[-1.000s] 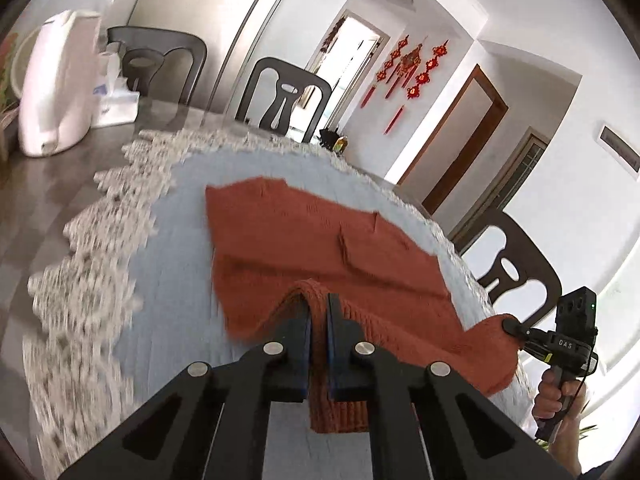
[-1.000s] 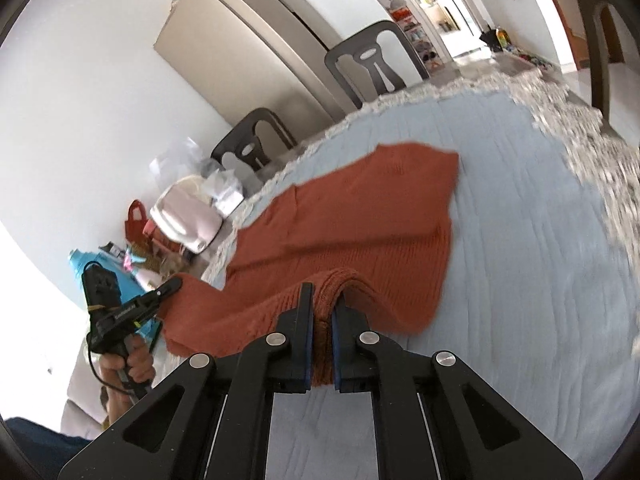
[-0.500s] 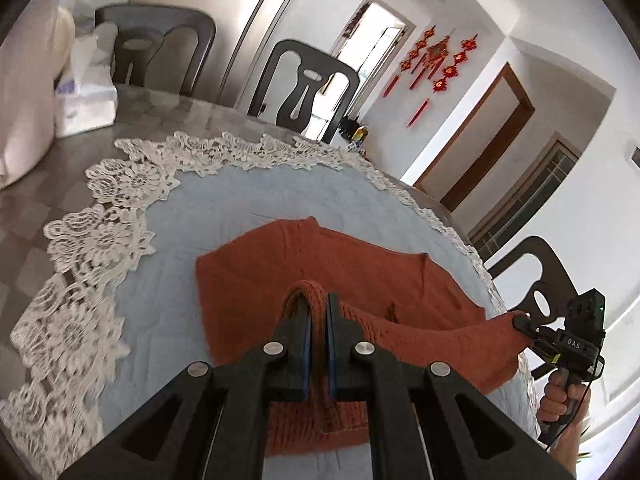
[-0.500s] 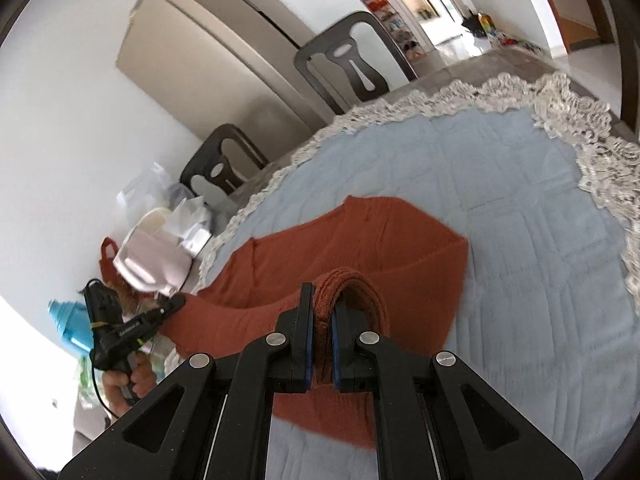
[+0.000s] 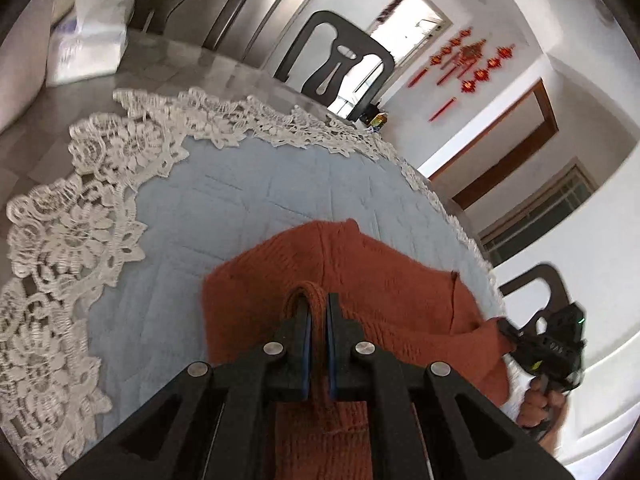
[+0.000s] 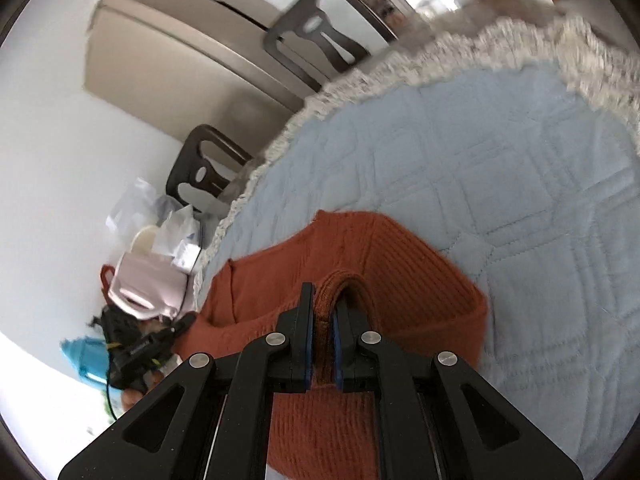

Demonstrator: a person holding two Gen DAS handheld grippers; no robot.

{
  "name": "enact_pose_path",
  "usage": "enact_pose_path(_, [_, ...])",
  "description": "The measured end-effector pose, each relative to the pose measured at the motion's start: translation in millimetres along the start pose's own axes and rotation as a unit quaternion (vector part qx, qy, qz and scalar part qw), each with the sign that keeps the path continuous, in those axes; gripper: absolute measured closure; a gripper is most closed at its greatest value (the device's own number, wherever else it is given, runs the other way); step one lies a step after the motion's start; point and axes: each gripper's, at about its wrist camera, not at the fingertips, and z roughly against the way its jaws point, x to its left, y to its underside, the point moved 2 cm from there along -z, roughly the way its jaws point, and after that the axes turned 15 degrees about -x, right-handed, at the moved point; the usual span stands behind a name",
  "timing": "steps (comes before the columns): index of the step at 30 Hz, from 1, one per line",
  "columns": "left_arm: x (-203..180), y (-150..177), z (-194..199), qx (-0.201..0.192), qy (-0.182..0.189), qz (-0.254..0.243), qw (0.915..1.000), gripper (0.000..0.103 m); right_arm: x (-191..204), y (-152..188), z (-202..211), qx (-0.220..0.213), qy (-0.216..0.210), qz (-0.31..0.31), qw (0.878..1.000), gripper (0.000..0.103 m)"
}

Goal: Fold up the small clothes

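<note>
Above the quilted table (image 5: 248, 192), each hand-held gripper, left (image 5: 317, 312) and right (image 6: 323, 312), is clamped on the rust sweater's (image 5: 384, 284) edge. Two grips likely keep the fold straight.

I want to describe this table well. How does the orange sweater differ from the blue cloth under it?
The sweater is rust orange with a ribbed knit; the cloth is pale blue, quilted, with a white lace edge. The sweater is bunched and partly lifted, while the cloth lies flat. The sweater covers only part of the much wider cloth. The left claw and right claw each pinch the sweater, not the cloth. Both are soft fabric.
</note>
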Motion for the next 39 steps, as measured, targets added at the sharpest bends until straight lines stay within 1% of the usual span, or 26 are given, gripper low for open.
enact_pose_path(2, [5.2, -3.2, -6.2, 0.009, -0.002, 0.030, 0.9995, 0.094, -2.1, -4.6, -1.3, -0.002, -0.007, -0.016, 1.000, 0.091])
enact_pose_path(4, [11.2, -6.7, -8.2, 0.013, 0.002, 0.060, 0.9981, 0.093, -1.0, -9.2, 2.0, -0.014, -0.026, -0.029, 0.999, 0.083])
enact_pose_path(5, [13.4, -9.1, -8.2, 0.010, 0.002, 0.070, 0.9975, 0.087, -0.7, -11.4, 5.0, -0.023, -0.033, -0.034, 0.999, 0.073])
enact_pose_path(6, [14.9, -11.8, -6.3, -0.002, -0.004, 0.074, 0.9972, 0.074, 0.2, -14.0, 8.7, -0.034, -0.038, -0.036, 0.998, 0.067])
enact_pose_path(7, [16.9, -14.4, -2.4, -0.016, -0.011, 0.079, 0.9967, 0.067, 1.3, -15.8, 12.8, -0.045, -0.039, -0.034, 0.998, 0.062])
enact_pose_path(8, [19.2, -17.0, 1.4, -0.028, -0.014, 0.086, 0.9958, 0.061, 2.0, -17.5, 16.4, -0.052, -0.037, -0.031, 0.997, 0.062])
enact_pose_path(9, [20.8, -18.8, 4.7, -0.036, -0.016, 0.089, 0.9952, 0.061, 3.5, -18.2, 20.2, -0.058, -0.035, -0.023, 0.997, 0.062])
enact_pose_path(11, [19.2, -19.8, 11.1, -0.048, -0.033, 0.074, 0.9956, 0.061, 9.3, -16.9, 25.8, -0.066, -0.023, 0.005, 0.998, 0.062])
enact_pose_path(14, [9.9, -17.8, 18.6, -0.055, -0.040, 0.034, 0.9971, 0.061, 16.3, -10.7, 25.1, -0.060, -0.003, 0.051, 0.997, 0.062])
enact_pose_path(16, [4.6, -15.0, 18.5, -0.054, -0.038, 0.013, 0.9977, 0.057, 19.2, -5.6, 19.4, -0.048, 0.009, 0.076, 0.996, 0.062])
enact_pose_path(17, [2.6, -14.0, 17.0, -0.053, -0.038, 0.006, 0.9979, 0.052, 20.8, -3.8, 16.3, -0.043, 0.016, 0.089, 0.995, 0.062])
enact_pose_path(19, [-1.4, -12.8, 10.6, -0.045, -0.039, -0.008, 0.9982, 0.051, 24.8, 0.5, 6.2, -0.030, 0.038, 0.124, 0.991, 0.062])
enact_pose_path(22, [-8.0, -11.1, -2.2, -0.017, -0.033, -0.040, 0.9985, 0.051, 22.8, 2.5, -7.7, -0.012, 0.064, 0.152, 0.986, 0.062])
enact_pose_path(24, [-15.1, -9.0, -12.1, -0.007, -0.045, -0.073, 0.9962, 0.051, 21.1, 2.5, -15.4, -0.004, 0.077, 0.164, 0.983, 0.062])
enact_pose_path(25, [-17.0, -8.1, -16.3, -0.004, -0.056, -0.086, 0.9947, 0.051, 22.2, 2.6, -16.1, -0.006, 0.079, 0.171, 0.982, 0.064])
enact_pose_path(26, [-18.6, -7.7, -21.0, -0.001, -0.063, -0.093, 0.9936, 0.051, 23.7, 3.0, -16.3, -0.006, 0.087, 0.182, 0.979, 0.079])
enact_pose_path(27, [-20.2, -7.2, -25.3, 0.003, -0.064, -0.101, 0.9928, 0.051, 25.4, 3.1, -17.5, -0.004, 0.096, 0.192, 0.977, 0.089])
enact_pose_path(28, [-23.0, -6.6, -29.1, 0.006, -0.066, -0.113, 0.9914, 0.051, 27.3, 2.8, -15.8, -0.006, 0.093, 0.193, 0.977, 0.095])
enact_pose_path(29, [-25.6, -6.3, -31.6, 0.010, -0.070, -0.125, 0.9896, 0.057, 28.5, 1.6, -12.4, -0.011, 0.088, 0.193, 0.977, 0.096])
enact_pose_path(30, [-28.8, -5.5, -34.0, 0.013, -0.070, -0.135, 0.9883, 0.079, 30.4, -0.8, -8.5, -0.021, 0.086, 0.195, 0.977, 0.096])
enact_pose_path(31, [-31.5, -4.9, -35.2, 0.018, -0.065, -0.139, 0.9879, 0.089, 32.5, -4.0, -4.3, -0.033, 0.082, 0.195, 0.977, 0.096])
enact_pose_path(32, [-33.1, -5.7, -34.7, 0.017, -0.061, -0.141, 0.9880, 0.091, 32.3, -7.6, -0.7, -0.044, 0.079, 0.191, 0.978, 0.096])
enact_pose_path(33, [-34.0, -7.8, -31.8, 0.007, -0.061, -0.143, 0.9879, 0.095, 31.1, -10.0, 0.4, -0.050, 0.080, 0.186, 0.978, 0.096])
enact_pose_path(34, [-34.0, -9.9, -28.6, -0.002, -0.057, -0.141, 0.9883, 0.095, 27.4, -12.8, -0.2, -0.053, 0.087, 0.181, 0.978, 0.096])
enact_pose_path(37, [-25.9, -16.0, -23.7, -0.025, -0.065, -0.125, 0.9897, 0.095, 13.6, -14.6, -10.6, -0.044, 0.112, 0.172, 0.978, 0.096])
enact_pose_path(39, [-17.4, -16.0, -26.9, -0.026, -0.074, -0.115, 0.9902, 0.095, 6.8, -12.5, -16.0, -0.039, 0.122, 0.170, 0.977, 0.096])
